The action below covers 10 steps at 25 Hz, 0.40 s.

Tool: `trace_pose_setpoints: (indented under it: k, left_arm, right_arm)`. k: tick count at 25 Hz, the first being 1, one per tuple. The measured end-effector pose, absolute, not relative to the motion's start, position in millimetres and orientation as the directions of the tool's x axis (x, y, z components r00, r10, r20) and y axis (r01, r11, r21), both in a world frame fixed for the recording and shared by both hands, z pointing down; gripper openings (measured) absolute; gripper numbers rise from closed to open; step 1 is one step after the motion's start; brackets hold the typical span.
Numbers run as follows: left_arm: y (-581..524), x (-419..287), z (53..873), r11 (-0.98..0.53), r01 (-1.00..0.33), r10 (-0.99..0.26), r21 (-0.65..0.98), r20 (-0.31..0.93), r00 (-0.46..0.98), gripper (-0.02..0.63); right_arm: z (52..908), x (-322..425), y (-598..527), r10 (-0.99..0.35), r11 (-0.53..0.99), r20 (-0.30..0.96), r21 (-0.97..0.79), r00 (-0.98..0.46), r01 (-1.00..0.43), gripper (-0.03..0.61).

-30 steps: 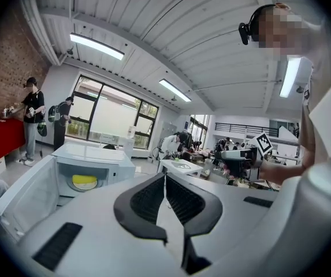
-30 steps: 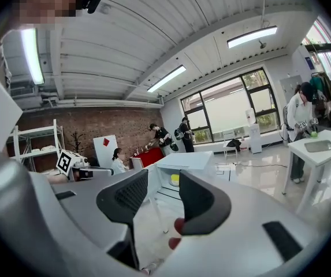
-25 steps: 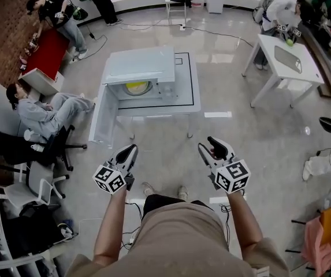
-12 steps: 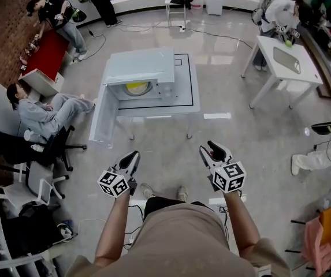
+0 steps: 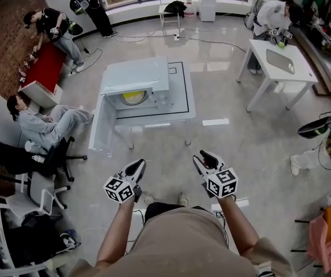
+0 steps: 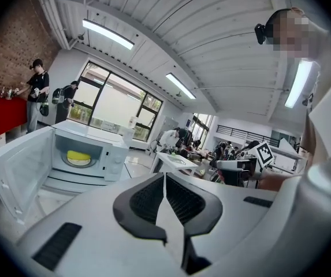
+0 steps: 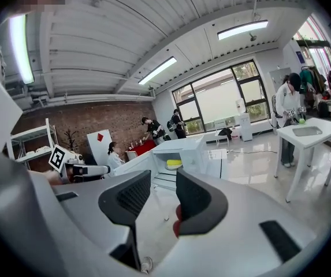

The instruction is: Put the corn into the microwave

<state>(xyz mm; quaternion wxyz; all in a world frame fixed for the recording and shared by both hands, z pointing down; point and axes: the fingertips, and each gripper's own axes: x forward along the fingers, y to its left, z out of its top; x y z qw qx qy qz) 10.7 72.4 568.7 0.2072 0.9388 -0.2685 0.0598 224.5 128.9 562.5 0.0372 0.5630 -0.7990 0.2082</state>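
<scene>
The corn [image 5: 134, 96] is a yellow lump on the turntable inside the white microwave [image 5: 137, 73], which stands on a low white table [image 5: 182, 100] ahead of me. The microwave door [image 5: 97, 128] hangs open to the left. In the left gripper view the corn [image 6: 78, 156] shows inside the lit cavity; in the right gripper view the corn [image 7: 173, 164] is small and far off. Both grippers hang over the floor well short of the table. My left gripper [image 5: 140, 163] is shut and empty. My right gripper [image 5: 201, 157] is open, its jaws closing on nothing.
A seated person [image 5: 44, 120] on an office chair is left of the microwave door. Others stand by a red table [image 5: 41, 59] at the far left. A second white table [image 5: 281, 62] stands at the right with a person behind it. A chair [image 5: 168, 4] is at the back.
Both grippers have sunk and drawn back toward my body, away from the table. The right gripper's jaws have narrowed. The corn and the microwave door have not moved.
</scene>
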Motion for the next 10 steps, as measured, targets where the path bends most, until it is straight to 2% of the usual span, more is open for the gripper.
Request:
trace_pose_setpoints:
  k: [10]
  left_arm:
    - [106,30,583,-0.790,-0.474,-0.400,0.389,0.259,0.879,0.006]
  right_arm:
    - [560,222,160,-0.887,0.286,0.266,-0.326,-0.377,-0.901,0.131]
